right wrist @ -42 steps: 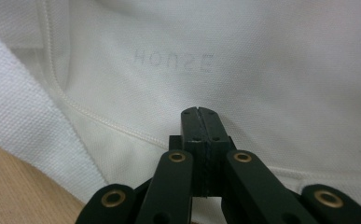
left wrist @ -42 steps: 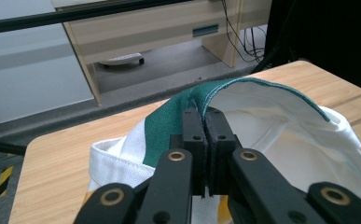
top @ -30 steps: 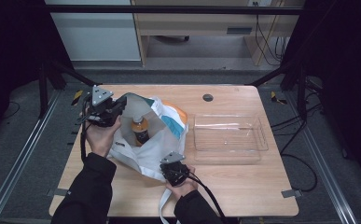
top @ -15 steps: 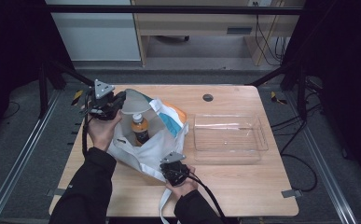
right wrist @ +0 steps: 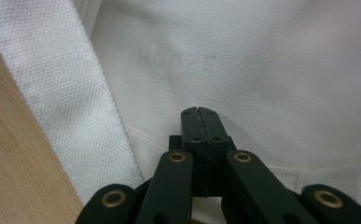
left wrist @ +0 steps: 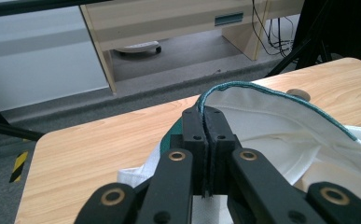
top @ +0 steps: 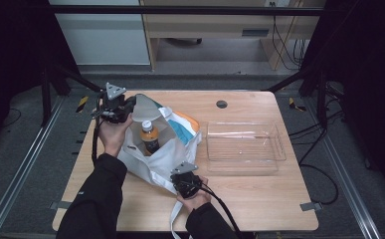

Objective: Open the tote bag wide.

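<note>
A white tote bag point(top: 172, 149) with a teal and orange print lies open on the wooden table point(top: 249, 199). Inside it an amber drink bottle point(top: 149, 135) with a white cap stands upright. At the bag's far left my left gripper point(top: 122, 108) is shut on the teal-trimmed rim point(left wrist: 243, 89) and holds it raised; its jaws point(left wrist: 206, 113) pinch the trim. My right gripper point(top: 184, 180) is at the bag's near edge, jaws shut point(right wrist: 199, 111) against the white fabric point(right wrist: 262, 70), pinching it.
To the right of the bag sits a clear plastic tray point(top: 244, 147) with nothing in it. A round dark grommet point(top: 222, 104) is set in the table's far edge. A white strap point(top: 173, 221) trails off the near edge. Cables trail from both grippers.
My left gripper has drawn the rim up and slightly back, so the bag's mouth gapes wider and shows more of the bottle. The right gripper has stayed put.
</note>
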